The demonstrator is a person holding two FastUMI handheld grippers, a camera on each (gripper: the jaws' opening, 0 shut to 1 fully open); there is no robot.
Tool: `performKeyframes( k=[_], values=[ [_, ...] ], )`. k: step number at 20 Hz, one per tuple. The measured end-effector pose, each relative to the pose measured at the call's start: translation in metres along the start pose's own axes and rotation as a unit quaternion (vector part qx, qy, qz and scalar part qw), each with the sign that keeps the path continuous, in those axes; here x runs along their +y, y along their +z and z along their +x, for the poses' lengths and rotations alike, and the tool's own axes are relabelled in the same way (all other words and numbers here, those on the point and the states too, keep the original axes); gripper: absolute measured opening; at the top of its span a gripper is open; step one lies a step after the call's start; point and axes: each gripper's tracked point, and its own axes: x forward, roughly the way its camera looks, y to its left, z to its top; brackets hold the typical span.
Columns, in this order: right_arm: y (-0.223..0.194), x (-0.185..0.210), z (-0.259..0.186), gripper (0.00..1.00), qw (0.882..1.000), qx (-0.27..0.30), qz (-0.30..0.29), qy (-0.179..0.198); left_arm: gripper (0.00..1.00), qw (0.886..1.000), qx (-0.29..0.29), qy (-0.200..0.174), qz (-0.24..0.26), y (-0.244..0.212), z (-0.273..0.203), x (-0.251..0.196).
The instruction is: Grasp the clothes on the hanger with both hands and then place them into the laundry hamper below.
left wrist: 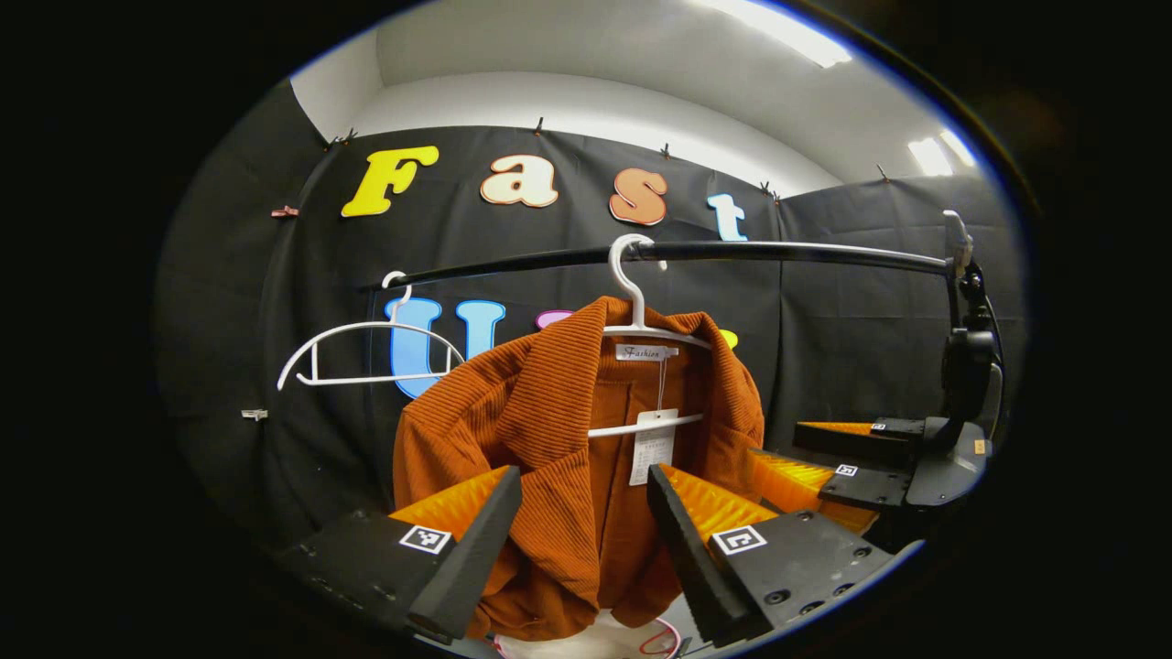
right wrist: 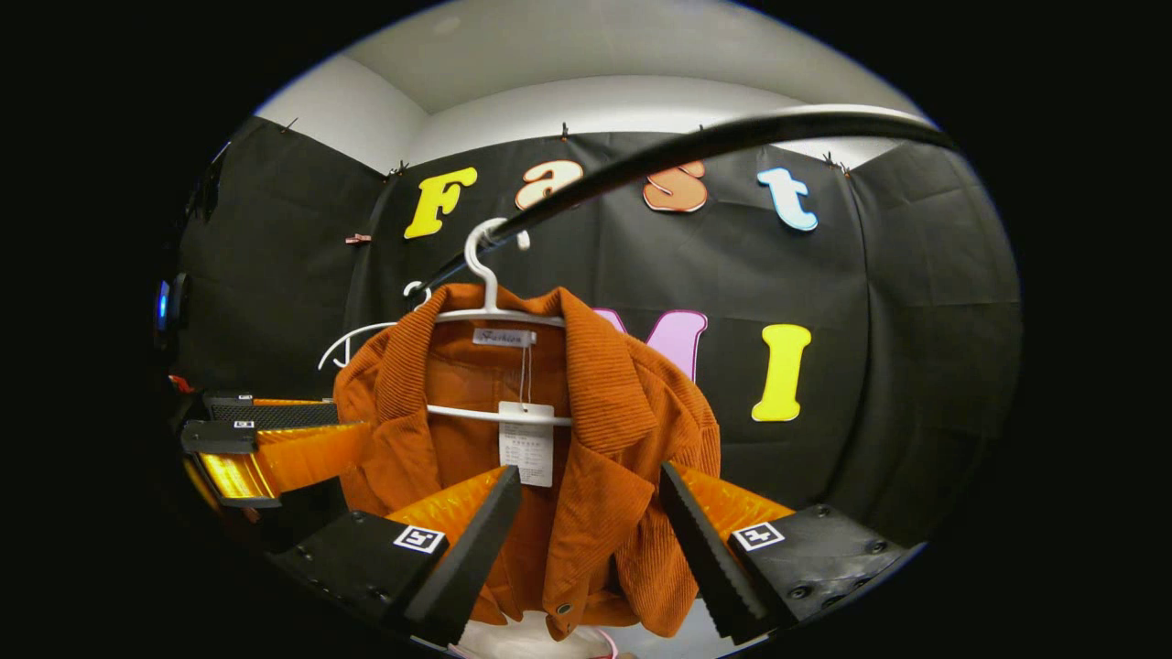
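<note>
- The orange ribbed jacket (left wrist: 549,439) hangs on a white hanger (left wrist: 641,320), and the hook of this hanger sits on a black rail (left wrist: 732,250) in front of the black cloth wall.
- A paper tag (left wrist: 654,444) hangs on a thread from the collar, down over the lower bar of the hanger.
- A second white hanger (left wrist: 366,352) hangs bare on the same rail, to the left of the jacket in the left gripper view.
- The left tool (left wrist: 584,513) has its two fingers wide apart. The jacket front shows between them, but neither finger presses on the cloth.
- The right tool (right wrist: 591,517) is also spread wide, with the lower front of the jacket and a dark button (right wrist: 562,608) in the gap; it does not grip anything.
- In the left gripper view the right tool appears at the right side, near the shoulder of the jacket, and its fingers are apart.
- In the right gripper view the left tool appears at the left edge, just beside the sleeve; I cannot tell if it touches.
- Under the hem there is something white with a thin red line (left wrist: 655,638); I cannot tell what it is.
</note>
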Motion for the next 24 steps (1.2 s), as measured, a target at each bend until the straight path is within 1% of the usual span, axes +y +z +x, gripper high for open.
performKeyframes(
  k=[2, 3, 4, 5, 7, 9, 11, 13, 15, 17, 18, 19, 22, 23, 24],
  values=[
    [-0.006, -0.003, 0.011, 0.98, 1.0, 0.01, 0.008, 0.014, 0.88, 1.0, -0.011, 0.019, 0.01, 0.002, 0.012, 0.011],
    [-0.008, -0.003, 0.016, 0.98, 1.0, 0.011, 0.009, 0.02, 0.88, 1.0, -0.003, 0.021, 0.01, -0.005, 0.018, 0.013],
    [-0.009, -0.003, 0.02, 0.98, 1.0, 0.012, 0.006, 0.028, 0.84, 1.0, 0.008, 0.026, 0.008, -0.012, 0.024, 0.017],
    [-0.012, -0.001, 0.024, 0.98, 0.999, 0.013, 0.001, 0.035, 0.88, 0.999, 0.018, 0.032, 0.004, -0.019, 0.03, 0.022],
    [-0.018, 0.001, 0.032, 0.98, 0.999, 0.021, -0.008, 0.046, 0.88, 0.999, 0.027, 0.04, -0.002, -0.027, 0.041, 0.028],
    [-0.026, 0.003, 0.038, 0.98, 0.998, 0.03, -0.004, 0.055, 0.88, 0.998, 0.028, 0.052, -0.006, -0.033, 0.047, 0.038],
    [-0.038, 0.006, 0.044, 0.98, 0.997, 0.045, 0.006, 0.062, 0.88, 0.997, 0.037, 0.052, -0.035, -0.046, 0.049, 0.039],
    [-0.048, 0.008, 0.048, 0.98, 0.996, 0.059, 0.014, 0.069, 0.88, 0.995, 0.045, 0.029, -0.089, -0.058, 0.048, 0.026],
    [-0.052, 0.007, 0.05, 0.98, 0.995, 0.065, 0.019, 0.07, 0.87, 0.991, 0.051, 0.023, -0.118, -0.065, 0.051, 0.02],
    [-0.051, 0.008, 0.052, 0.98, 0.995, 0.062, 0.022, 0.069, 0.87, 0.991, 0.058, 0.019, -0.117, -0.068, 0.059, 0.011],
    [-0.05, 0.008, 0.053, 0.98, 0.996, 0.06, 0.02, 0.069, 0.87, 0.992, 0.056, 0.014, -0.11, -0.067, 0.063, 0.005],
    [-0.05, 0.01, 0.055, 0.98, 0.996, 0.059, 0.019, 0.069, 0.87, 0.993, 0.05, 0.017, -0.102, -0.064, 0.067, 0.002],
    [-0.049, 0.009, 0.066, 0.98, 0.997, 0.053, 0.021, 0.059, 0.87, 0.994, 0.04, 0.062, -0.087, -0.066, 0.079, 0.011],
    [-0.048, 0.011, 0.071, 0.98, 0.996, 0.05, 0.025, 0.065, 0.87, 0.993, 0.034, 0.073, -0.087, -0.065, 0.084, 0.015],
    [-0.049, 0.009, 0.078, 0.98, 0.997, 0.049, 0.025, 0.063, 0.8, 0.992, 0.034, 0.074, -0.093, -0.064, 0.088, 0.015]
  ],
)
